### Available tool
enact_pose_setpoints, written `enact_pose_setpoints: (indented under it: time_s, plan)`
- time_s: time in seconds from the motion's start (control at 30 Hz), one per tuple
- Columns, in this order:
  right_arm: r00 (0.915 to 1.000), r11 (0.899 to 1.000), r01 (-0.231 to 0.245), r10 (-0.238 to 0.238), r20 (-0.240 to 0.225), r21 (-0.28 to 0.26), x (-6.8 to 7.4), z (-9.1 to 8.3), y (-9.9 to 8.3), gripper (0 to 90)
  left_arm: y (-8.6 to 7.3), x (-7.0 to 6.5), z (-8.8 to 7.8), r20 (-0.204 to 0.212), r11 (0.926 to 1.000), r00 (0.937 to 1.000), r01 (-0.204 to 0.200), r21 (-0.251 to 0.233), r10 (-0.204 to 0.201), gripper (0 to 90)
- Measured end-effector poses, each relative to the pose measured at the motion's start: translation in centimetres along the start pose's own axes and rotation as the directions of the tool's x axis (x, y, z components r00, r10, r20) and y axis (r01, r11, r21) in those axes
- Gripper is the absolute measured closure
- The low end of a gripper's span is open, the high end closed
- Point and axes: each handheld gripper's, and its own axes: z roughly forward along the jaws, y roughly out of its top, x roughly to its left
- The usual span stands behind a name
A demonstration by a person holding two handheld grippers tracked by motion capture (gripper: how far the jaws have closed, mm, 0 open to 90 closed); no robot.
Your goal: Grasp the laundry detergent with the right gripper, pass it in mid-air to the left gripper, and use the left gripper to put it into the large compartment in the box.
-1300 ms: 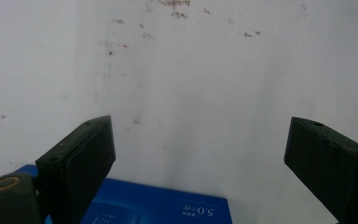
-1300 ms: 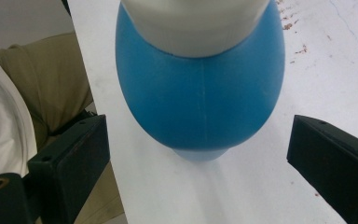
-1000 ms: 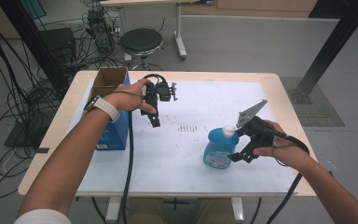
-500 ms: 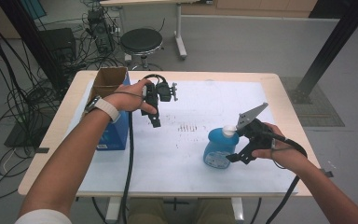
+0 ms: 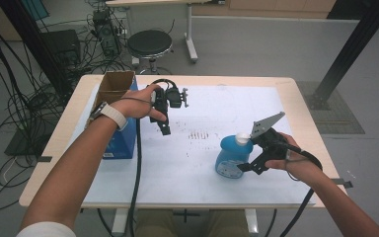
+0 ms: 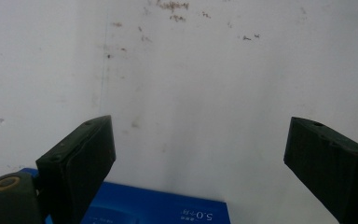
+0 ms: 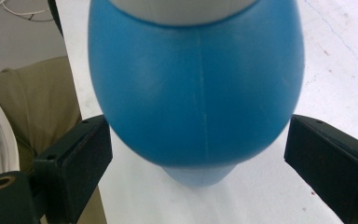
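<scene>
Underneath, white paper [image 5: 192, 163] covers the wooden table [image 5: 301, 103] — cables [image 5: 24, 103] strewn beyond.

A wooden table [image 5: 303, 106] carries white paper [image 5: 212, 123], blue bottle [image 5: 231, 157], blue box [image 5: 121, 143].

Upside down in the left gripper view, "5.0" followed by small unreadable characters is printed in white on the blue box [image 6: 168, 212]; nothing else can be read.
</scene>
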Motion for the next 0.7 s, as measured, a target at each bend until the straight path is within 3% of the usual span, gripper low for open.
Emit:
enact_pose_setpoints:
  time_s: [0.7]
  plan:
    - [0.9998,0.998,0.01,-0.011,-0.013,-0.068,-0.3,0.71,-0.58,12.2,-0.38,0.0,0.48,0.01,1.0,0.9999,0.005,0.005,-0.005,9.3]
